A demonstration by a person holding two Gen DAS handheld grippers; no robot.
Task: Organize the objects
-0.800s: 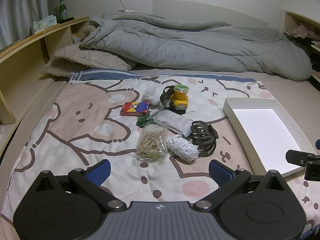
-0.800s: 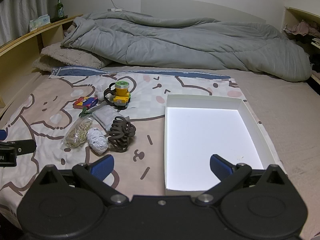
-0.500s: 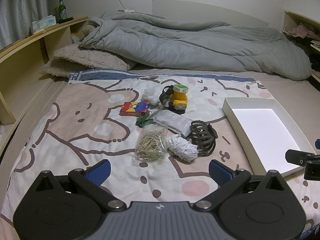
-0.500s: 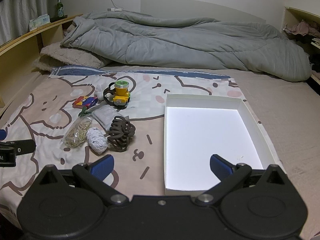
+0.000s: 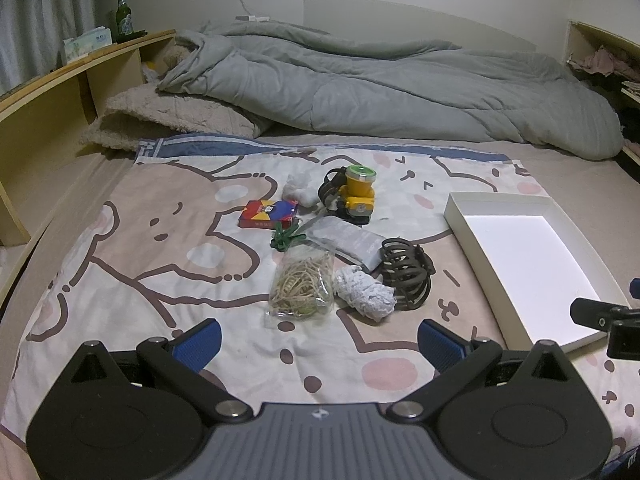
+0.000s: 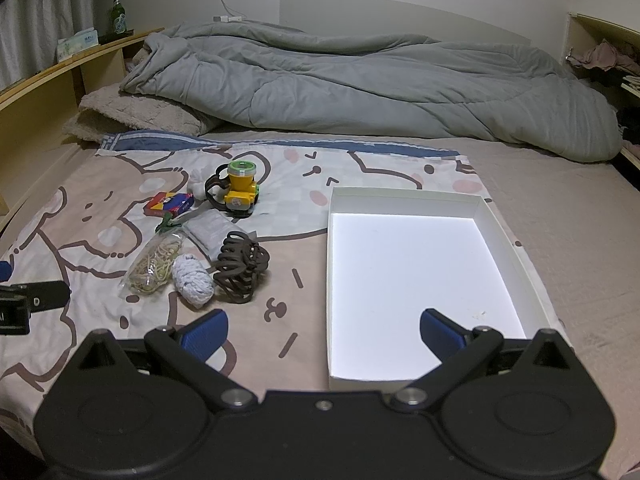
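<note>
A cluster of small things lies on the cartoon-print blanket (image 5: 168, 264): a bag of rubber bands (image 5: 302, 284), a white knitted bundle (image 5: 366, 294), a dark brown hair claw (image 5: 406, 274), a grey pouch (image 5: 348, 240), a red card box (image 5: 268, 214), a green tie (image 5: 284, 238) and a yellow headlamp (image 5: 358, 196). An empty white box (image 6: 416, 272) sits to their right. My left gripper (image 5: 320, 340) hovers open in front of the cluster, nothing between its fingers. My right gripper (image 6: 324, 330) hangs open over the box's near-left corner, empty.
A rumpled grey duvet (image 6: 360, 80) and a beige fleece (image 5: 160, 120) fill the far side of the bed. A wooden shelf (image 5: 60, 80) along the left carries a green bottle (image 5: 123, 16) and a tissue pack. Another shelf with clothes stands at the right.
</note>
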